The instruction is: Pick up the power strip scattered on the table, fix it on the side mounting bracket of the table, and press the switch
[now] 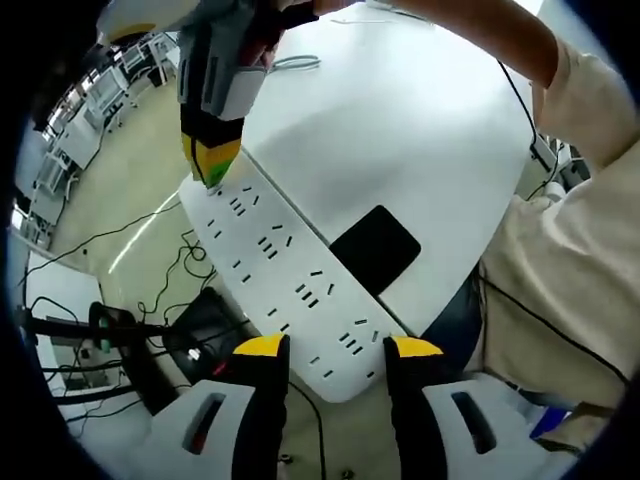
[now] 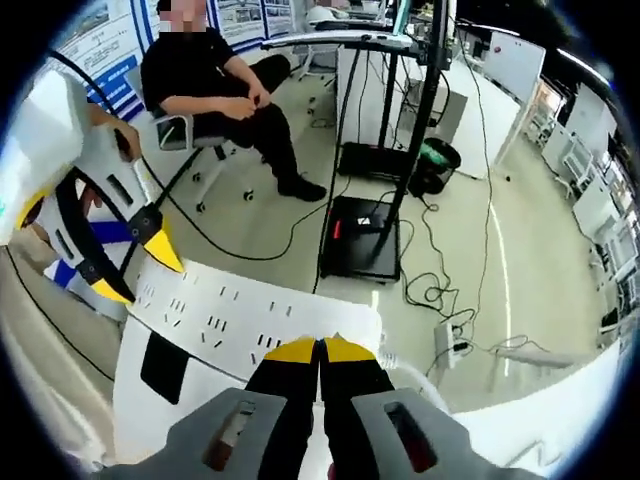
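A long white power strip point(image 1: 280, 270) lies along the edge of the white table point(image 1: 400, 130). My left gripper point(image 1: 338, 346) holds its near end, one yellow-tipped jaw against each long side. My right gripper point(image 1: 213, 165) comes down from the top of the left gripper view, its tip on the strip's far end; the switch is hidden under it. In the right gripper view, my right gripper point(image 2: 321, 350) is shut with nothing between the jaws, tips on the power strip point(image 2: 230, 310). The left gripper point(image 2: 135, 270) grips the other end.
A black rectangle point(image 1: 375, 245) lies flat on the table beside the strip. A person's arm and beige sleeve point(image 1: 570, 250) fill the right. Beyond the table edge are floor cables point(image 2: 440, 290), a black floor unit point(image 2: 365, 235), a stand pole point(image 2: 425, 100) and a seated person point(image 2: 210, 90).
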{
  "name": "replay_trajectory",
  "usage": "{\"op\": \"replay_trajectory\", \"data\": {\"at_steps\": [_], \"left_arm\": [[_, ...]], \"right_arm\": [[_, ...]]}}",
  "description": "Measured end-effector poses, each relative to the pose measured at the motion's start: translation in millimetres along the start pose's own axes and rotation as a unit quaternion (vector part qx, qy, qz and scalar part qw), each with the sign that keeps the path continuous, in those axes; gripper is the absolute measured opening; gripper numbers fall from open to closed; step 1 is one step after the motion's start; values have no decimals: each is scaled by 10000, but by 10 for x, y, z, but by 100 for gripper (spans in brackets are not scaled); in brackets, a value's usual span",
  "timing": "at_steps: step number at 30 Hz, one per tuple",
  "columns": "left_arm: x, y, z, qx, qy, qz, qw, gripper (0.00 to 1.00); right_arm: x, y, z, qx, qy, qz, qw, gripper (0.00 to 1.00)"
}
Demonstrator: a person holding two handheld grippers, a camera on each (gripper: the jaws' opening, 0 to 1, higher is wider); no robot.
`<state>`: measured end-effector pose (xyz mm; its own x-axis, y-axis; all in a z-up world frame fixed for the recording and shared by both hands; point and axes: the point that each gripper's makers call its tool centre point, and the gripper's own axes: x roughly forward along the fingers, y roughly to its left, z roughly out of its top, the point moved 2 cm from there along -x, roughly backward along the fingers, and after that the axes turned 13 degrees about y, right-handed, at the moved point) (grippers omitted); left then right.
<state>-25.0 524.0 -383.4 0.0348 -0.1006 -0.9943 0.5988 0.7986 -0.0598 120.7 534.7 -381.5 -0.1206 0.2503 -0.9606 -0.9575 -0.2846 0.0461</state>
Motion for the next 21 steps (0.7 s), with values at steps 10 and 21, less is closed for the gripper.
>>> {"op": "replay_trajectory", "data": {"at_steps": [10, 21], "left_arm": [[2, -2, 0, 27, 17, -14, 10000, 43], [-1, 22, 0, 38, 49, -18, 10000, 43]], "right_arm": [[14, 29, -21, 26, 66, 29, 10000, 0], [36, 40, -19, 41, 351, 65, 9994, 0]]}}
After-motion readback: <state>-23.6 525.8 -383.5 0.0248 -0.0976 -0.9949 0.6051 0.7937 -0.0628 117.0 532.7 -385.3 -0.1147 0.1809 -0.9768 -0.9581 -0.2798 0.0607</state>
